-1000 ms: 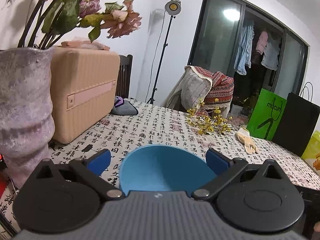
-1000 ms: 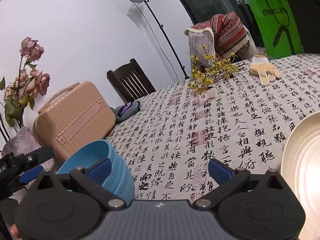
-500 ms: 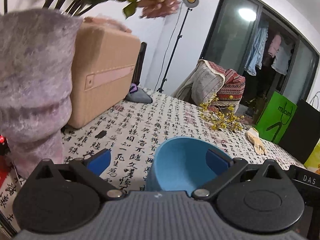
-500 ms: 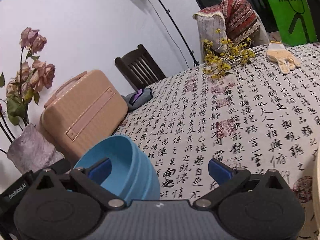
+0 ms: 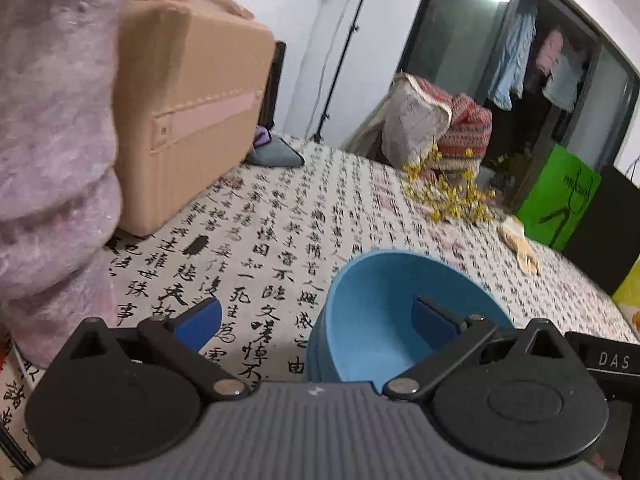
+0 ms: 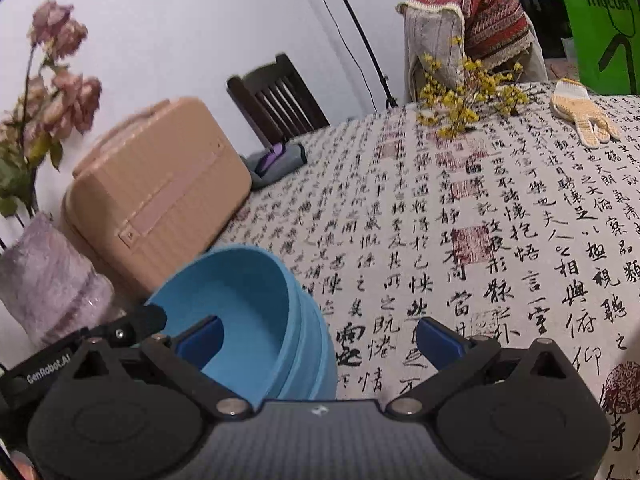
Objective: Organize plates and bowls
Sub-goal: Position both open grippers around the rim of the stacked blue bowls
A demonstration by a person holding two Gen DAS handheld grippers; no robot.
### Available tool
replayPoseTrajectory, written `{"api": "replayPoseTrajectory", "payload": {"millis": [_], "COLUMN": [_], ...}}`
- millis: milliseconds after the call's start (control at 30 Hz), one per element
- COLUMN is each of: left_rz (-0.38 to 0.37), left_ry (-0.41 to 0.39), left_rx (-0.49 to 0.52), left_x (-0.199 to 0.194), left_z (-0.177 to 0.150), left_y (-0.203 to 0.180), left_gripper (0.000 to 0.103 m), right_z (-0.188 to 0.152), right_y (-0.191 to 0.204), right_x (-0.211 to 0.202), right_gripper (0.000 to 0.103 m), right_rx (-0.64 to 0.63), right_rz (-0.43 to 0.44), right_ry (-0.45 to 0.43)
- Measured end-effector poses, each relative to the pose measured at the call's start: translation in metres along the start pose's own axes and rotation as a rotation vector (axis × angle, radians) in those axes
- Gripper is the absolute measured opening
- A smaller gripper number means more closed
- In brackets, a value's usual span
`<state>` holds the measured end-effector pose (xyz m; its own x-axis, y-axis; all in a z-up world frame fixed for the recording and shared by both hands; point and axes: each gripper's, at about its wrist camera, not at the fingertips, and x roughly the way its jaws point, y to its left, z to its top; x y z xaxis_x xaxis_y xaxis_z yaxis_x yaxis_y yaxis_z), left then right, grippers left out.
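Suitcase (image 5: 188,108) and vase (image 5: 52,152) crowd left of spread left tongs (image 5: 316,316); blue bowls (image 5: 384,320), previously centred, now sit right. Right tongs (image 6: 320,338) spread, bowls left on tabletop (image 6: 480,220).

Blue bowls (image 5: 372,320) (image 6: 256,312), nested stack, upright, matte, on calligraphy-print cloth nr pink case.

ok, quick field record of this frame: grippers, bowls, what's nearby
left gripper: open, one finger over the bowl's inside, not clamped
right gripper: open, holds nothing
blue bowls: nested stack, upright on the tablecloth
beside the stack: pink case, purple vase
far side: yellow flowers, glove
plates: none in view
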<state>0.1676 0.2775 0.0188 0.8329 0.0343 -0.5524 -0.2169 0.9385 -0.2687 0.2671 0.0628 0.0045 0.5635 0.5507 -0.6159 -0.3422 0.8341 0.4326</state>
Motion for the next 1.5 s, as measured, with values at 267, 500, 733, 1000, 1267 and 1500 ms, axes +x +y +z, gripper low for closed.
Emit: {"api": "replayPoseTrajectory", "payload": {"millis": [267, 500, 733, 1000, 1267, 1500], "left_rz": [-0.044, -0.039, -0.044, -0.061, -0.074, -0.069], "left_ry": [0.107, 0.151, 0.219, 0.251, 0.273, 0.281], "left_rx": [0.011, 0.011, -0.031, -0.045, -0.058, -0.067], "left_x": [0.02, 0.027, 0.037, 0.04, 0.044, 0.045], "left_z": [0.003, 0.007, 0.008, 0.006, 0.006, 0.004], "left_y": [0.004, 0.012, 0.021, 0.023, 0.023, 0.025], "left_gripper": [0.103, 0.103, 0.103, 0.103, 0.103, 0.103], "right_z": [0.003, 0.008, 0.007, 0.007, 0.003, 0.002], "right_y": [0.004, 0.01, 0.013, 0.007, 0.004, 0.003], "right_x": [0.012, 0.021, 0.03, 0.04, 0.046, 0.049], "right_gripper": [0.097, 0.096, 0.095, 0.091, 0.09, 0.087], "right_rx": [0.017, 0.02, 0.04, 0.115, 0.157, 0.169], "right_rz": [-0.035, -0.059, -0.071, -0.084, -0.087, -0.085], "right_ry": [0.062, 0.112, 0.154, 0.203, 0.229, 0.239]}}
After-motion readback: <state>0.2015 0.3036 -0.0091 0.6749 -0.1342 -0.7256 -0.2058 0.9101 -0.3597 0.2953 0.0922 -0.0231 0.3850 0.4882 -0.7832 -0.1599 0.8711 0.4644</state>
